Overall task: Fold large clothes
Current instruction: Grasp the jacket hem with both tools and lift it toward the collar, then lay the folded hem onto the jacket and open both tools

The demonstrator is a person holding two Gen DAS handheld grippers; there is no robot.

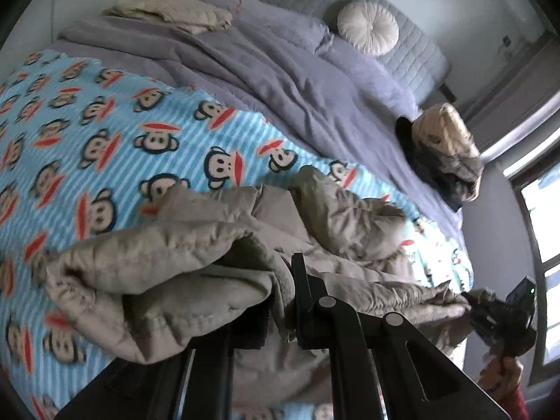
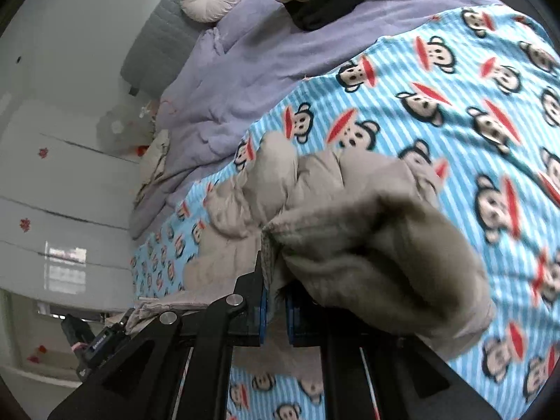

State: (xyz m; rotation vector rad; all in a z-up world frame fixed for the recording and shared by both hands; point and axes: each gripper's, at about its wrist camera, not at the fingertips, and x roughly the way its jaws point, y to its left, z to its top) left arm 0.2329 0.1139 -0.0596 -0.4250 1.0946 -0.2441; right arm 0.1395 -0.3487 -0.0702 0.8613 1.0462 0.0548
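A grey padded jacket (image 1: 217, 255) lies bunched on a blue monkey-print blanket (image 1: 87, 133) on the bed. My left gripper (image 1: 276, 315) is shut on the jacket's near edge, cloth draped over its left finger. In the right wrist view the jacket (image 2: 367, 238) hangs folded over my right gripper (image 2: 276, 301), which is shut on its edge. The right gripper also shows in the left wrist view (image 1: 497, 318) at the far right, holding the jacket's other end. The left gripper shows in the right wrist view (image 2: 105, 343) at the lower left.
A purple duvet (image 1: 245, 70) covers the bed's far half. A round white cushion (image 1: 367, 33) leans on the grey headboard. A pile of folded clothes (image 1: 444, 150) sits at the bed's right edge, another cream garment (image 1: 168, 10) at the far left. A window (image 1: 542, 227) is at right.
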